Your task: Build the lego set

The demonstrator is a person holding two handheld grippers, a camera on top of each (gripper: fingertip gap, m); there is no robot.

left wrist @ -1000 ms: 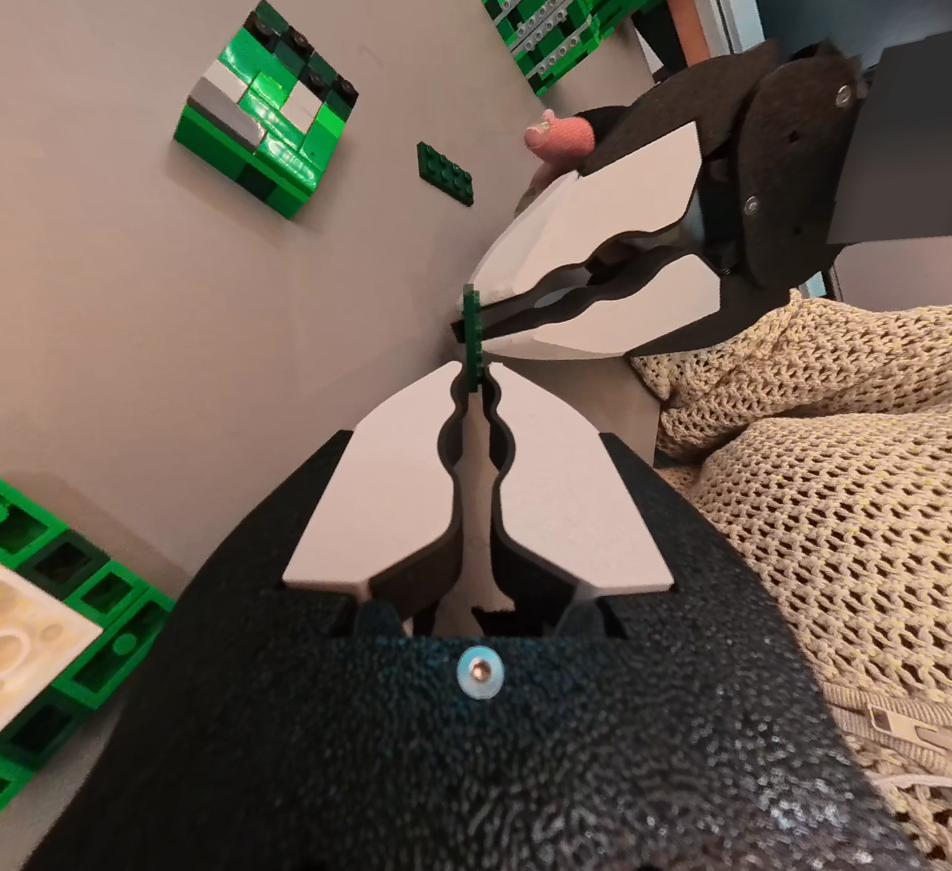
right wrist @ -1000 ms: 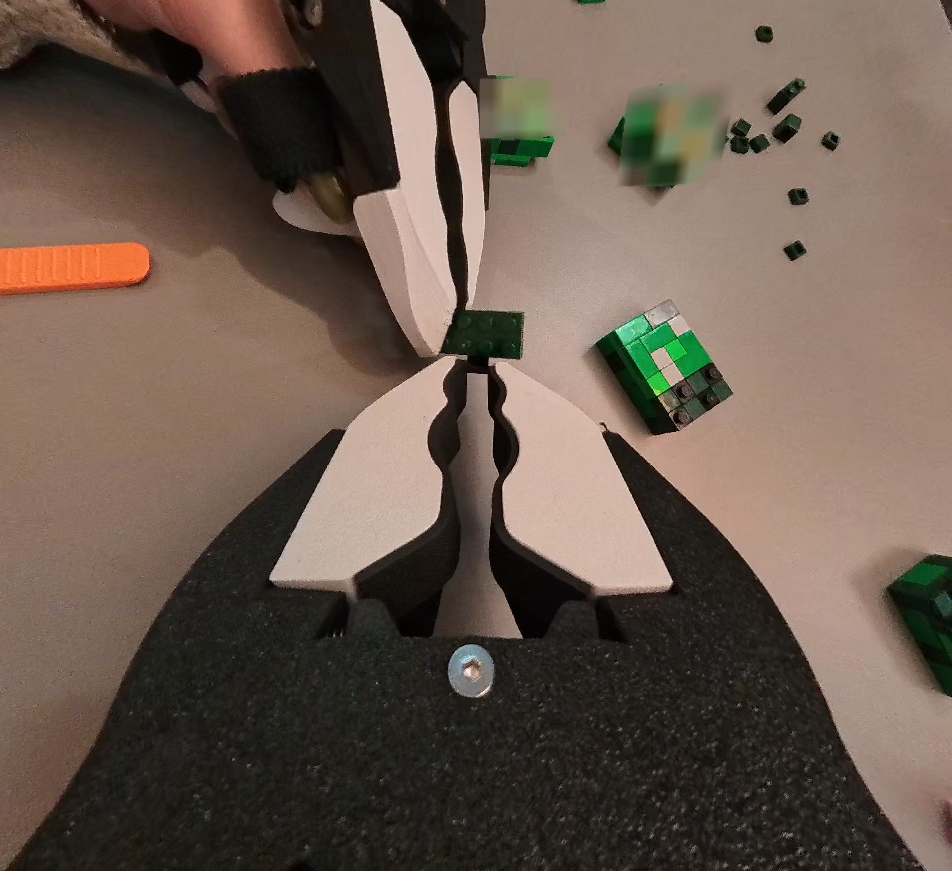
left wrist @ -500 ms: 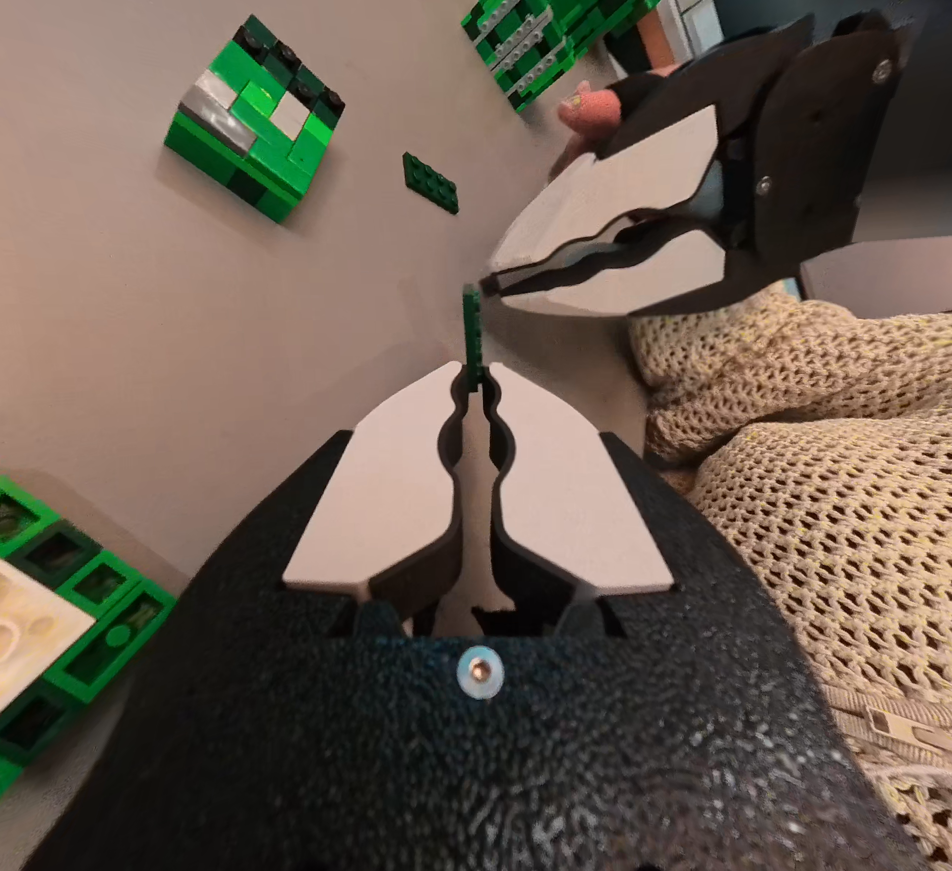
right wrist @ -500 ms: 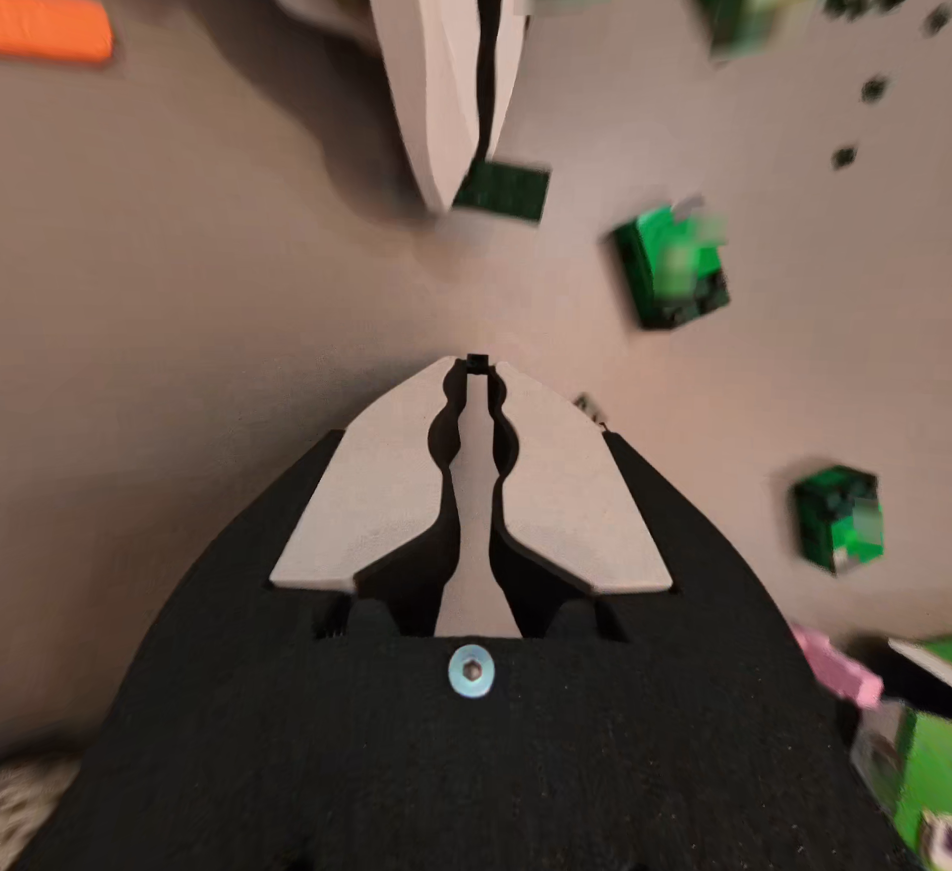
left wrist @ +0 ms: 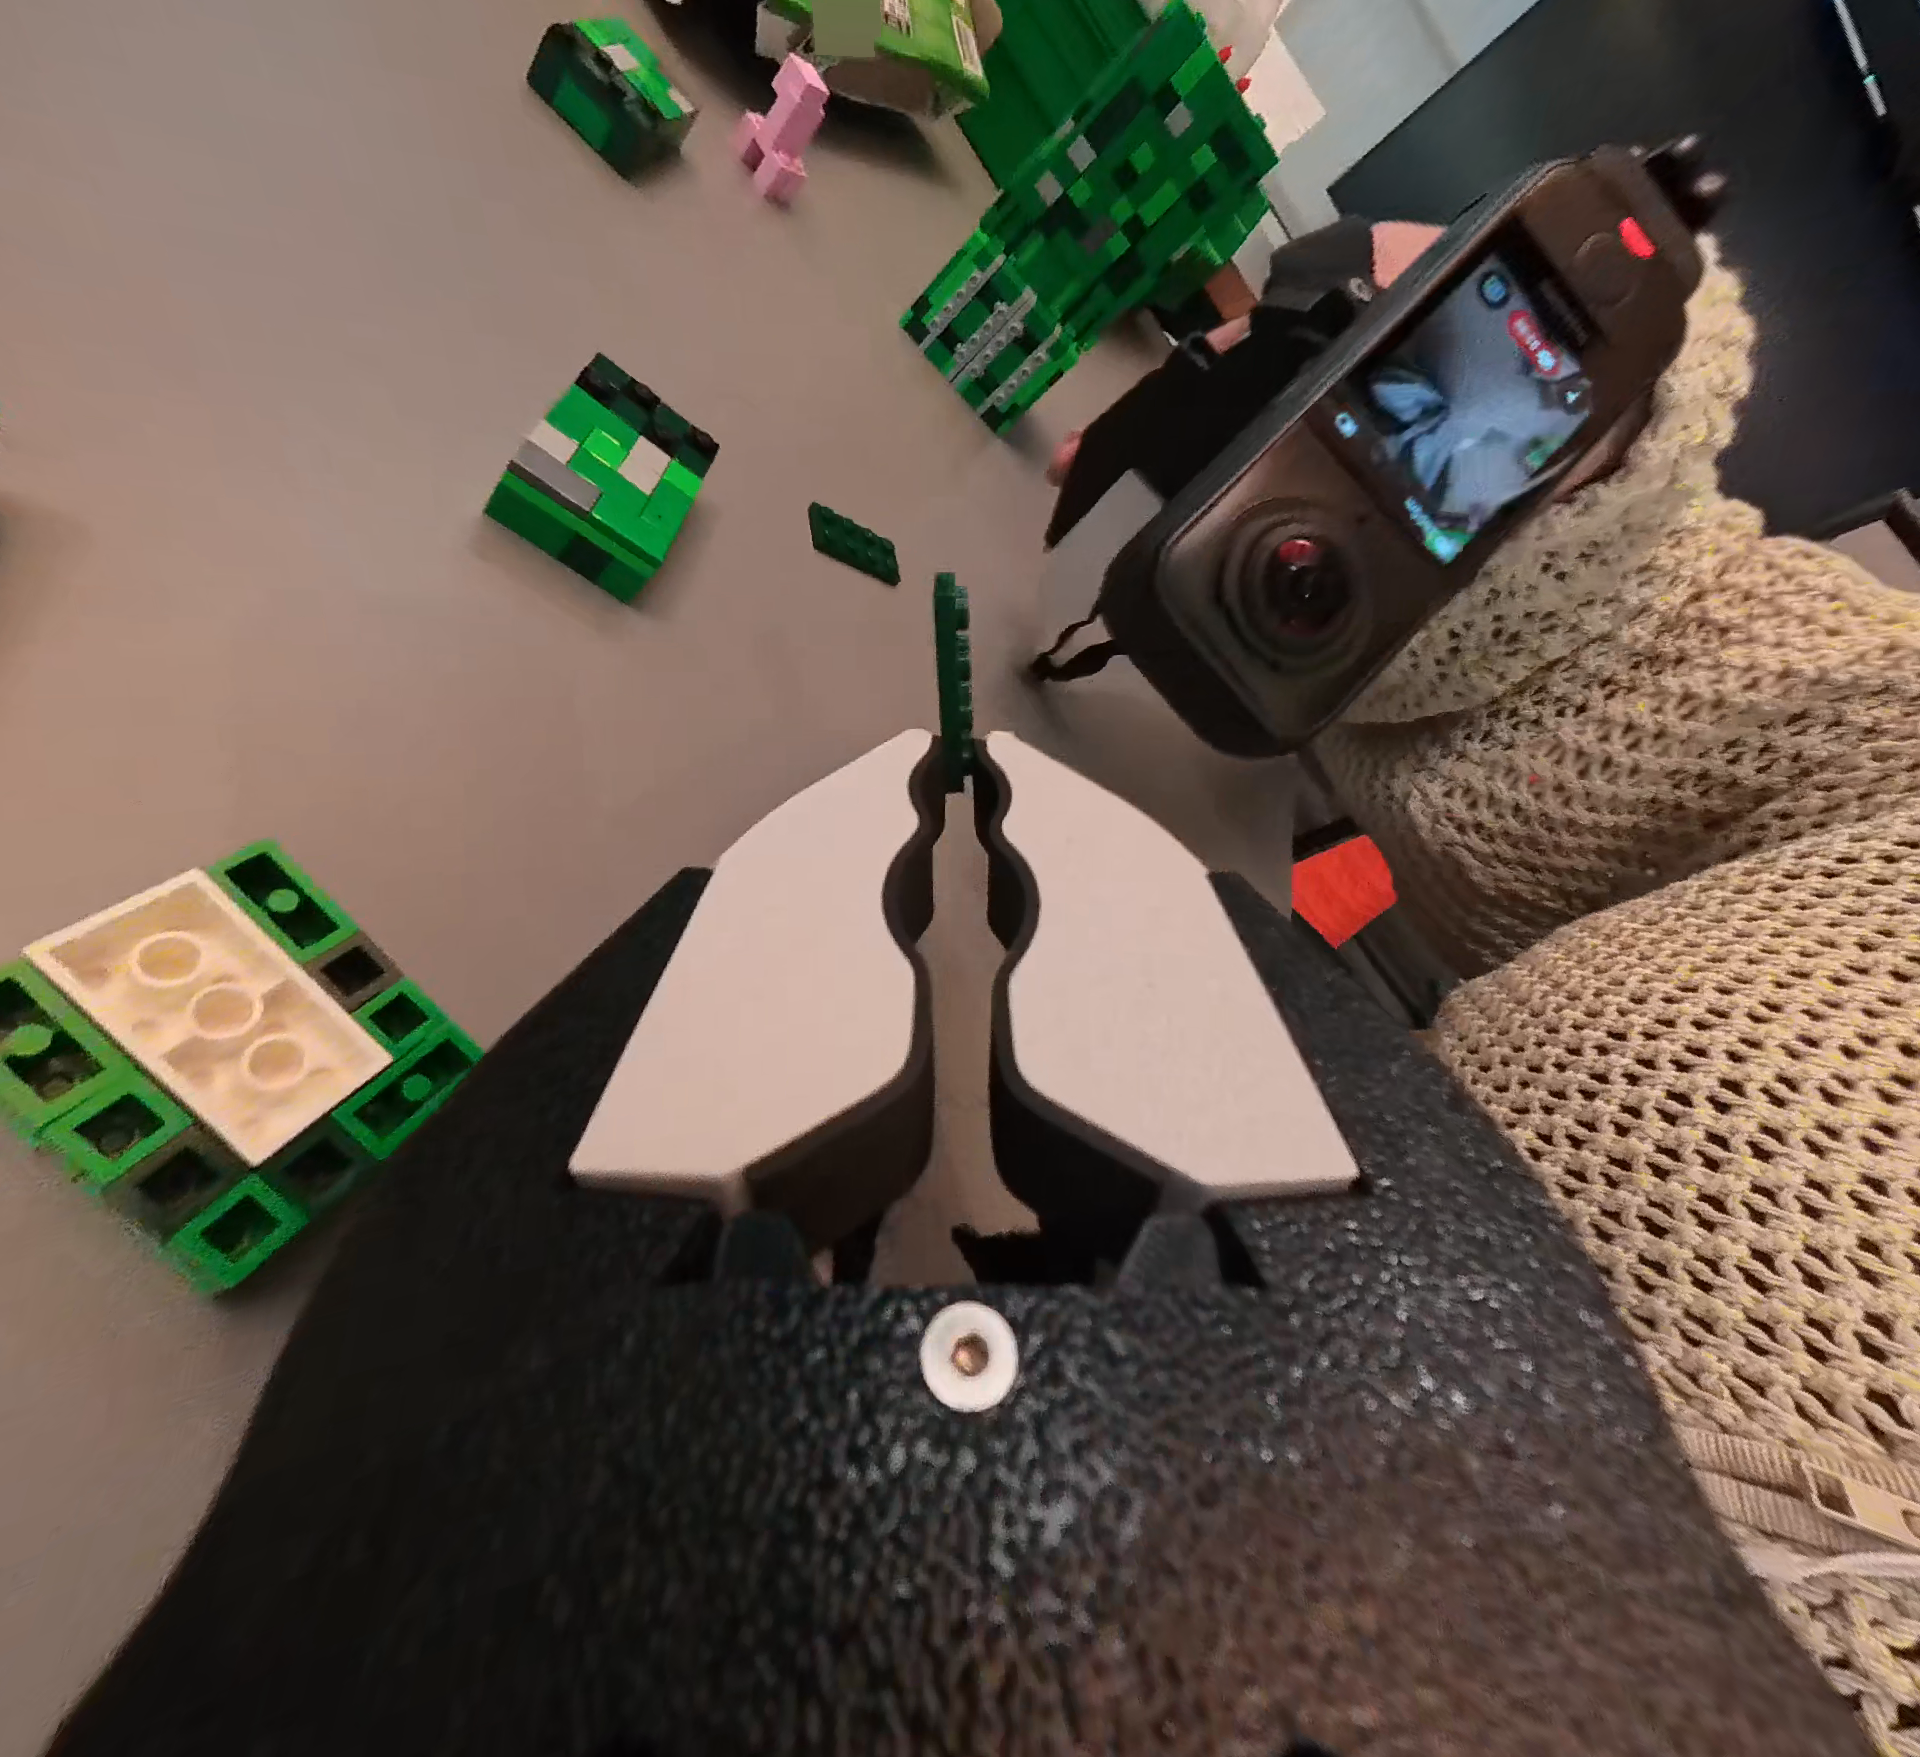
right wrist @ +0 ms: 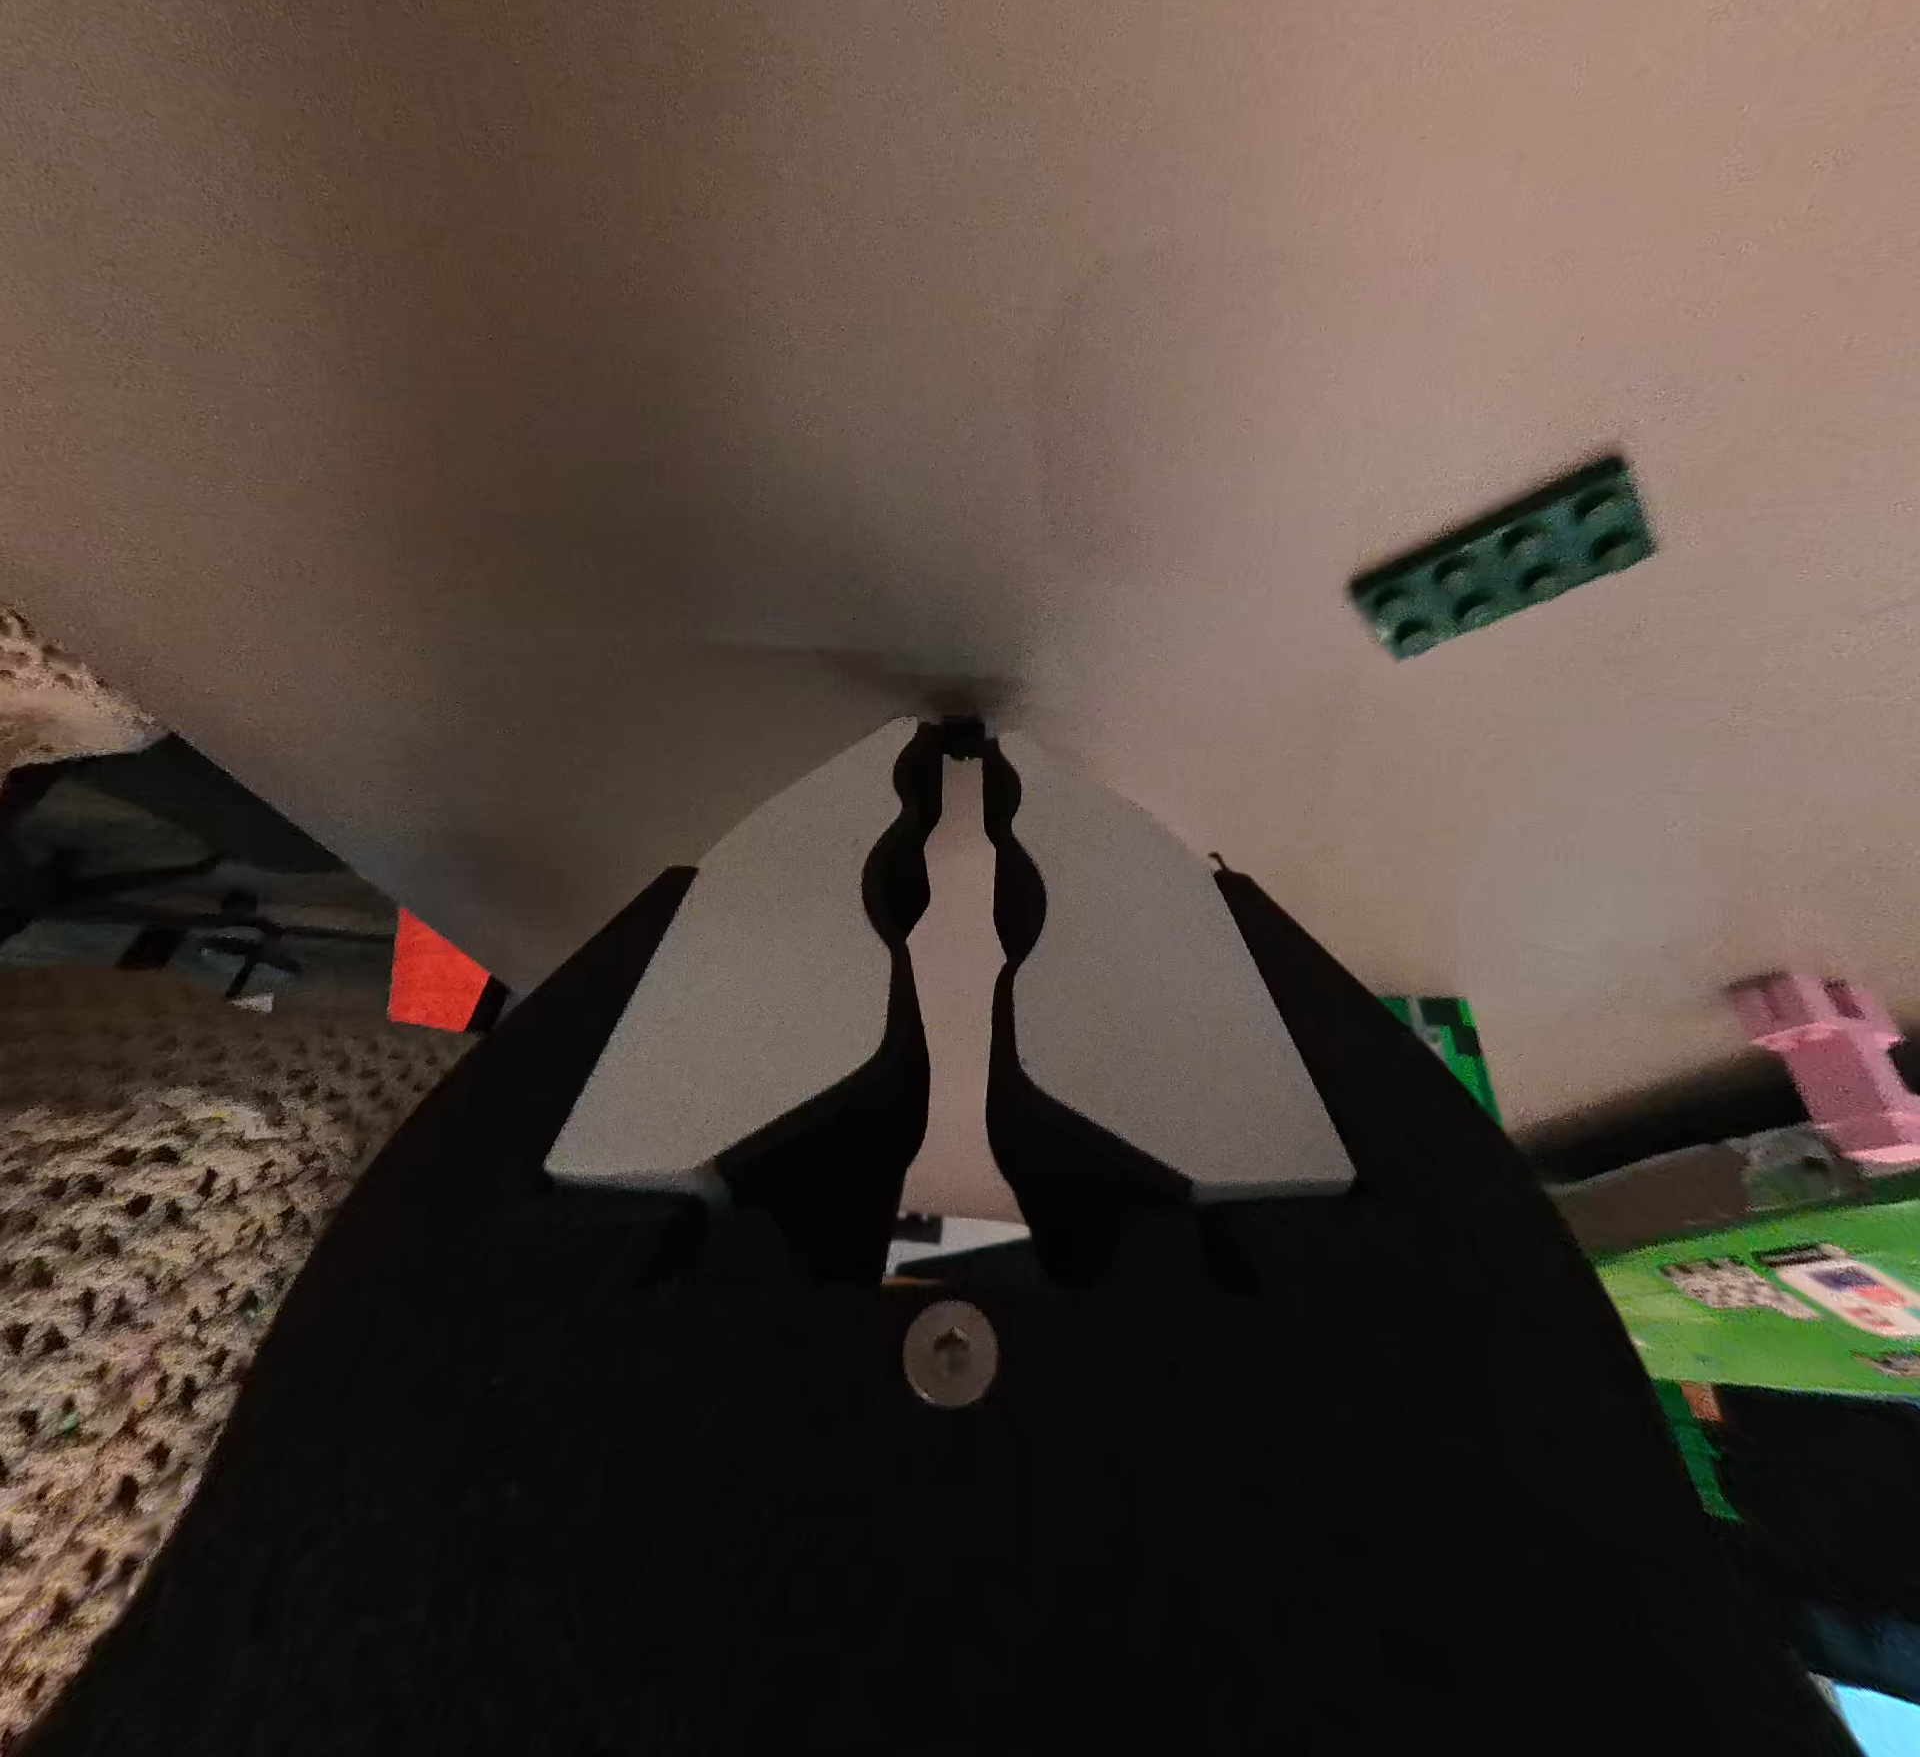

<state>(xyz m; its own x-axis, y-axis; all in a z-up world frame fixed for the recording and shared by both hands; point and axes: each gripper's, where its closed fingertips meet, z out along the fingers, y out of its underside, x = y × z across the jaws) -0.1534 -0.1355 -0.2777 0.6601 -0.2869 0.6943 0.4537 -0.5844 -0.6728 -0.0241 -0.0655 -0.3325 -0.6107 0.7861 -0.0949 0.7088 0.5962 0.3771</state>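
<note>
My left gripper (left wrist: 956,757) is shut on a thin dark green plate (left wrist: 951,658), which stands edge-on above the grey table (left wrist: 312,668). My right gripper (right wrist: 961,741) is shut on a tiny dark piece (right wrist: 961,733), with its tips close above the table over their own shadow. In the left wrist view the right gripper's camera (left wrist: 1351,502) shows just right of the held plate. A second dark green plate (left wrist: 854,544) lies flat on the table; it also shows in the right wrist view (right wrist: 1501,554).
A green block with grey and white tiles (left wrist: 603,476) lies beyond the plate. A tall green build (left wrist: 1101,221), a pink figure (left wrist: 779,128), a small dark green cube (left wrist: 608,97) and a box (left wrist: 894,14) stand farther back. An upturned green and white assembly (left wrist: 208,1032) lies near left. One gripper's finger ends stand about 15 cm off the other's.
My right gripper has pulled away from the plate in my left gripper and swung down towards the table with the tiny piece. My left gripper still holds the plate.
</note>
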